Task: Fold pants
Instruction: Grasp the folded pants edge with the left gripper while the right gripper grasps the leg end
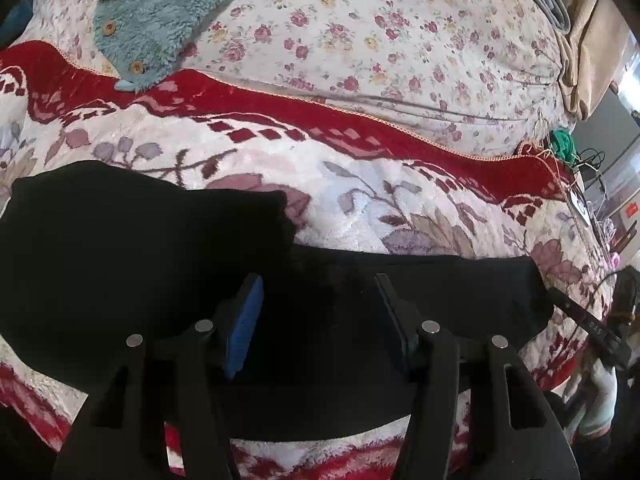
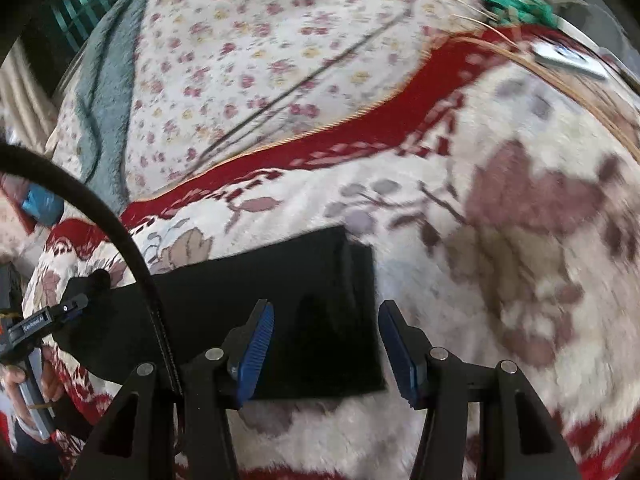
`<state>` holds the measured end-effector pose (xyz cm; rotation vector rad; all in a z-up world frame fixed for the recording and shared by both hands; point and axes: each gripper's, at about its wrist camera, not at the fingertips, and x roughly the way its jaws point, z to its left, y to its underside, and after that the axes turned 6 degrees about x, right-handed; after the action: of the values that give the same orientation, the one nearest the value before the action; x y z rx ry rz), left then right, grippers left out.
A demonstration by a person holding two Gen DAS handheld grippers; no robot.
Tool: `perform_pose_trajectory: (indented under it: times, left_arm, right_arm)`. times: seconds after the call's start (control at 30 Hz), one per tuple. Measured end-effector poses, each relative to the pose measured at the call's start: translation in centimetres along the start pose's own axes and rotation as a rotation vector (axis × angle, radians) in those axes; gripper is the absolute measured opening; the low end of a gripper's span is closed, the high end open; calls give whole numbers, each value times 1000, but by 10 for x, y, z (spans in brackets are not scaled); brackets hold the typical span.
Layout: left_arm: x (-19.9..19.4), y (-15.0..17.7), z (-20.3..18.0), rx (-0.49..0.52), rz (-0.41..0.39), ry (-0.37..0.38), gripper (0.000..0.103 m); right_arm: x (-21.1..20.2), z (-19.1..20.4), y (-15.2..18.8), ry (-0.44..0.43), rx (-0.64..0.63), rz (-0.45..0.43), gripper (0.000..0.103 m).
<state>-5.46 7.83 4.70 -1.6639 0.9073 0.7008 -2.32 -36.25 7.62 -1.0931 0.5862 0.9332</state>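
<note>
Black pants (image 1: 132, 264) lie flat on a fleecy red-and-white floral blanket (image 1: 360, 200). In the left wrist view one part lies doubled at the left and a long strip runs to the right. My left gripper (image 1: 318, 292) is open, hovering over the pants' middle, holding nothing. In the right wrist view the pants (image 2: 280, 300) end in a squared, layered edge. My right gripper (image 2: 326, 320) is open over that end, empty. The left gripper (image 2: 60, 312) shows at the far left of the right wrist view, over the other end.
A teal fleece garment (image 1: 160, 20) with wooden buttons lies at the back left on a rose-print sheet (image 1: 380, 40). A black cable (image 2: 120, 236) arcs across the right wrist view. Green yarn (image 2: 516, 4) and small clutter sit at the bed's far right edge.
</note>
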Motion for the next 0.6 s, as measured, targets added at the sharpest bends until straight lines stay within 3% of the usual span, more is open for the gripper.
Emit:
perform_pose_trajectory:
  times: [0.1, 0.17, 0.2, 0.23, 0.3, 0.47, 0.6]
  left_arm:
    - [-4, -1, 7, -15, -13, -26, 55]
    - [-5, 0, 13, -35, -12, -27, 55]
    - [-6, 0, 16, -47, -12, -27, 55]
    - [-6, 1, 18, -53, -12, -31, 55]
    - [-4, 2, 22, -65, -7, -40, 55]
    - [-7, 1, 24, -80, -16, -23, 55]
    - [-10, 2, 21, -54, -39, -34, 55]
  right_arm:
    - [30, 10, -13, 62, -63, 59, 53]
    - [48, 4, -16, 58, -32, 100, 46]
    - [49, 2, -17, 42, -24, 87, 36]
    - [49, 2, -17, 21, -35, 77, 20]
    - [43, 6, -15, 1, -64, 75, 9]
    - [23, 5, -13, 44, -108, 15, 8]
    - [23, -9, -9, 89, -73, 32, 8]
